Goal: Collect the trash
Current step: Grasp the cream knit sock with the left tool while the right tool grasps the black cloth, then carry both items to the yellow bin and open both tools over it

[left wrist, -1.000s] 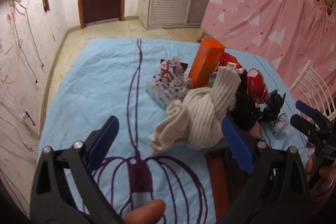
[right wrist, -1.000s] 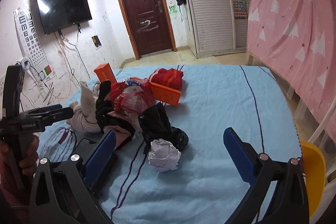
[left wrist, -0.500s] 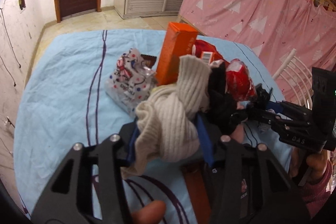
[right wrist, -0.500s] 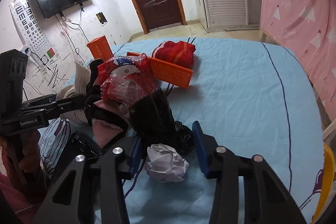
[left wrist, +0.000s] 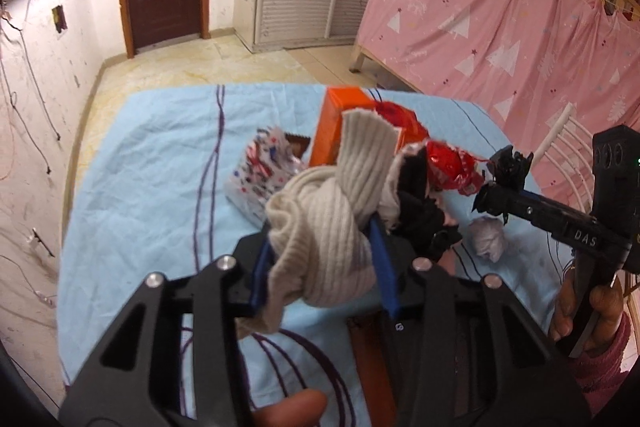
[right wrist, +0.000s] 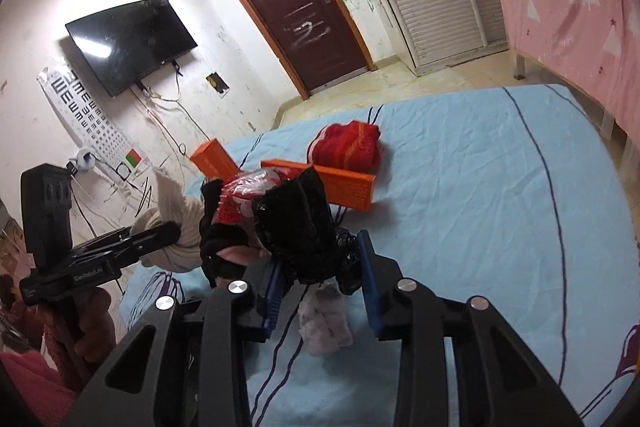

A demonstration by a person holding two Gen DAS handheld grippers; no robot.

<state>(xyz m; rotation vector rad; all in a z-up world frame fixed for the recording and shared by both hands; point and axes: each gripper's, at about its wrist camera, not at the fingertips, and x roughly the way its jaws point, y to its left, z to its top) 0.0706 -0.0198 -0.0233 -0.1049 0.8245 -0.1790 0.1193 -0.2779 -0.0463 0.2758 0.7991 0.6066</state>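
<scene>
My left gripper (left wrist: 320, 267) has its blue pads pressed on a cream knitted cloth (left wrist: 320, 219), and its jaws are closing. The left gripper (right wrist: 172, 231) also shows from the side in the right wrist view. My right gripper (right wrist: 322, 283) is closing on a black crumpled wad (right wrist: 296, 227), which sits between its pads. Seen from the left wrist, the right gripper (left wrist: 490, 201) holds that wad (left wrist: 506, 167) at its tip. A crumpled white paper ball (right wrist: 324, 323) lies on the blue sheet (right wrist: 480, 187) just under the right gripper.
A red plastic bag (left wrist: 448, 167), an upright orange box (left wrist: 332, 131), a patterned wrapper (left wrist: 260, 167) and another black cloth (left wrist: 420, 211) crowd the bed's middle. A flat orange box (right wrist: 344, 183) and red knit cloth (right wrist: 346, 147) lie farther back. A white chair (left wrist: 560, 131) stands at the right.
Both grippers went from wide open to closed. The left moved in around the cream cloth and gripped it. The right moved in over the black wad and gripped it.
</scene>
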